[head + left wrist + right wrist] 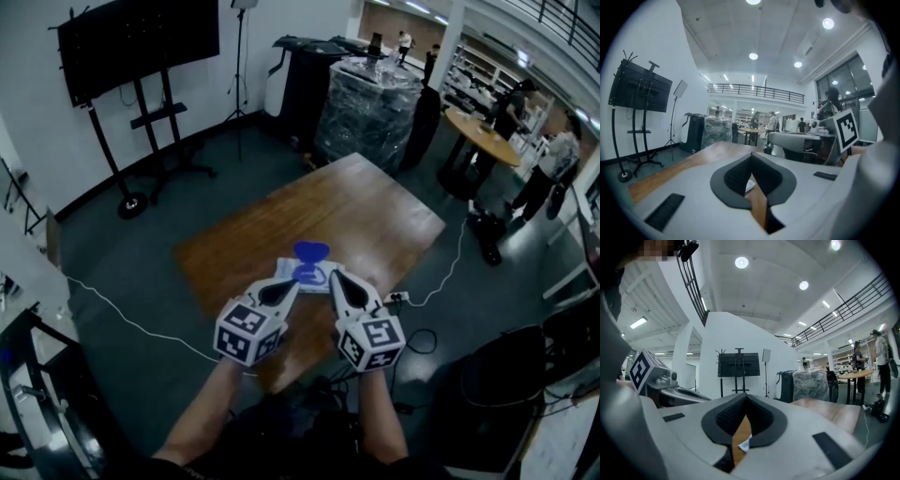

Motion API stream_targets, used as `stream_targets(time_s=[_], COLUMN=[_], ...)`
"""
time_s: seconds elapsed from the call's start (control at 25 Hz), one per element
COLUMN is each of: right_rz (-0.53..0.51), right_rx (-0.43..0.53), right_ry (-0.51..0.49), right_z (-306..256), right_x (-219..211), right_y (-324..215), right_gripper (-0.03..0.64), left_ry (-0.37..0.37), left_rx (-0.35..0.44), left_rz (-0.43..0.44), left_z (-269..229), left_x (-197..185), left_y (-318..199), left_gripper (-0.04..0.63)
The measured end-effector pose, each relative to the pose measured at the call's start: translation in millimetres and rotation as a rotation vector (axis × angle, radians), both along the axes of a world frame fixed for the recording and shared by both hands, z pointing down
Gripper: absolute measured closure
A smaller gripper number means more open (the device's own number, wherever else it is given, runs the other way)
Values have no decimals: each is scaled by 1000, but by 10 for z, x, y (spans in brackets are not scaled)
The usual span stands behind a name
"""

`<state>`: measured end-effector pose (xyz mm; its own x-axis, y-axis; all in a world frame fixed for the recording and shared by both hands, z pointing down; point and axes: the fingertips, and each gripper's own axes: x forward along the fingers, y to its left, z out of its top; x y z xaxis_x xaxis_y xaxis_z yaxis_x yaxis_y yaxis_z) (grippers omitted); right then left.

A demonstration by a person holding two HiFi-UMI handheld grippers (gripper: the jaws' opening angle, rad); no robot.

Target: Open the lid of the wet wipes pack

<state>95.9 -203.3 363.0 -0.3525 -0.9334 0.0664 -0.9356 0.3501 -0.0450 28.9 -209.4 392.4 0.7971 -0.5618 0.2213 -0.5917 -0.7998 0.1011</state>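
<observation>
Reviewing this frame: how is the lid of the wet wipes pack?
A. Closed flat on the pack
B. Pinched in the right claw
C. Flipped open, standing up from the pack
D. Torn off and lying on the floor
C: in the head view the blue lid stands up at the far edge of the wet wipes pack on the wooden table, and the right claw is shut on nothing.
</observation>
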Motion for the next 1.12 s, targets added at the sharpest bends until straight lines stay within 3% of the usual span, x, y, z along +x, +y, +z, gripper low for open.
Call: stream_targets(time_s=[1.12], right_rz=[7], right_rx=[32], right_ry=[-16], right_z=[-112], right_x=[-40], right_y=[227], right_gripper=[607], left_ry=[2], left_rx=[42], left_rz=[37], left_z=[-128], left_x=[28], left_y=[206], left_gripper=[600])
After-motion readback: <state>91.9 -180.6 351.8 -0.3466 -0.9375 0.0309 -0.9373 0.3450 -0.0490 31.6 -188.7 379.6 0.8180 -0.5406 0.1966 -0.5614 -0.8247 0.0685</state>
